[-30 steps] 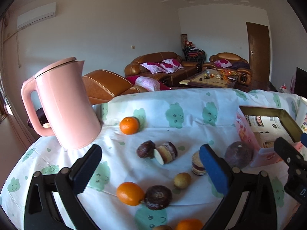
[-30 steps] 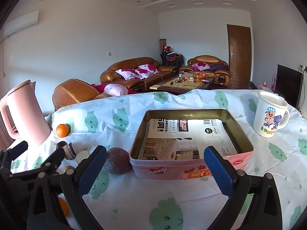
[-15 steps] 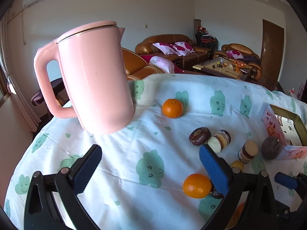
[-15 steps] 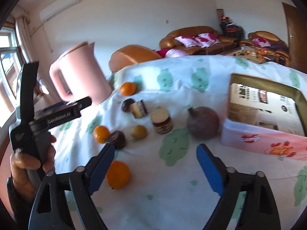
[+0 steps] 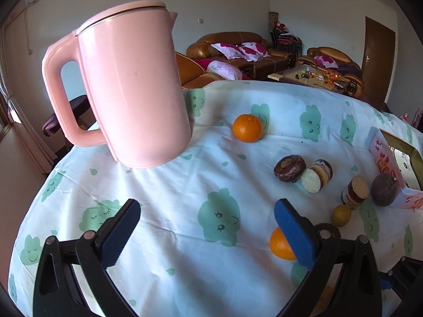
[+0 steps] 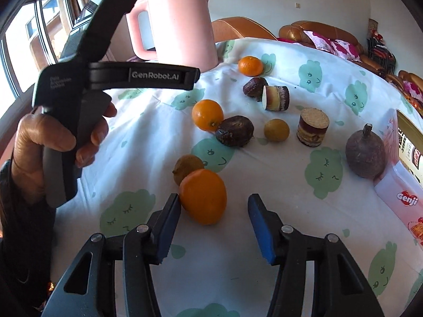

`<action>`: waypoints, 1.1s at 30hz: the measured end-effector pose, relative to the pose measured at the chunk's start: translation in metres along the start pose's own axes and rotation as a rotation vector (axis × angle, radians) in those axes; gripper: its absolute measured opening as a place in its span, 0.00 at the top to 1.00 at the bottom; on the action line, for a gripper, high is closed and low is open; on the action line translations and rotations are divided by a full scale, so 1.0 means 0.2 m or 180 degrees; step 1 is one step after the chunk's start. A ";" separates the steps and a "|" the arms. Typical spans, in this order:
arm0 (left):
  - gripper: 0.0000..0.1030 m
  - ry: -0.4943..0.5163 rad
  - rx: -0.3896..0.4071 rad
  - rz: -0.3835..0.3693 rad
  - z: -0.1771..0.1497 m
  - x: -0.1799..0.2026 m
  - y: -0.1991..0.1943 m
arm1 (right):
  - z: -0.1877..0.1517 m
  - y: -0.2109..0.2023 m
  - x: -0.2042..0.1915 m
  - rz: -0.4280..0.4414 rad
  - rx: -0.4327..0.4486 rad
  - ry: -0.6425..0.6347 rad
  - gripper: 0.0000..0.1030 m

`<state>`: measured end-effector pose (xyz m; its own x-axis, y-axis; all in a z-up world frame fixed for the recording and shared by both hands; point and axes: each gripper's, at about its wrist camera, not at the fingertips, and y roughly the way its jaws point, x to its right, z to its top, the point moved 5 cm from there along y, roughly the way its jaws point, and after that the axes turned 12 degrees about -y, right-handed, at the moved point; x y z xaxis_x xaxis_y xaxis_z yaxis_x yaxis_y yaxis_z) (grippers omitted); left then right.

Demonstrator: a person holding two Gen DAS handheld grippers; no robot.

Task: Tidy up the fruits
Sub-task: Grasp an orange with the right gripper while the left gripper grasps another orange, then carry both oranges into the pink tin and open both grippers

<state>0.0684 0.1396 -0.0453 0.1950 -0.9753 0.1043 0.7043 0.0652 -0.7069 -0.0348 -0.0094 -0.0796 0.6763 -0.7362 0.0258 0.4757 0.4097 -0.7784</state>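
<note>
Fruits lie scattered on the clouded tablecloth [image 6: 277,179]. My right gripper [image 6: 214,227] is open and empty; a large orange [image 6: 203,196] sits just ahead, near its left finger. Behind it lie a brownish fruit [image 6: 188,166], a second orange [image 6: 207,115], a dark fruit [image 6: 234,130], a small yellow fruit [image 6: 276,130], cut purple pieces [image 6: 276,97], a cut cylinder piece [image 6: 314,126], a far orange [image 6: 250,66] and a big purple fruit [image 6: 365,155]. My left gripper [image 5: 206,227] is open and empty above bare cloth; it also shows in the right wrist view [image 6: 116,75], held in a hand.
A tall pink kettle [image 5: 132,89] stands at the table's far left. A pink tin box [image 6: 401,182] with a gold rim sits at the right edge, next to the big purple fruit. Sofas and a coffee table lie beyond the table.
Both grippers swung left. The right one turned from the tin box to the fruits and came down close behind the large orange. The left one moved nearer the kettle.
</note>
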 end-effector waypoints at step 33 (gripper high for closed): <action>0.60 -0.0246 -0.0759 -0.0769 -0.17 0.17 0.13 | -0.03 -0.12 0.37 -0.0470 0.0306 0.0811 0.67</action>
<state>0.0692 0.1012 -0.0836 0.0995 -0.9370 0.3348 0.5589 -0.2257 -0.7979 -0.0003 -0.0769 -0.0621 0.4387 -0.8980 -0.0334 0.6176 0.3284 -0.7147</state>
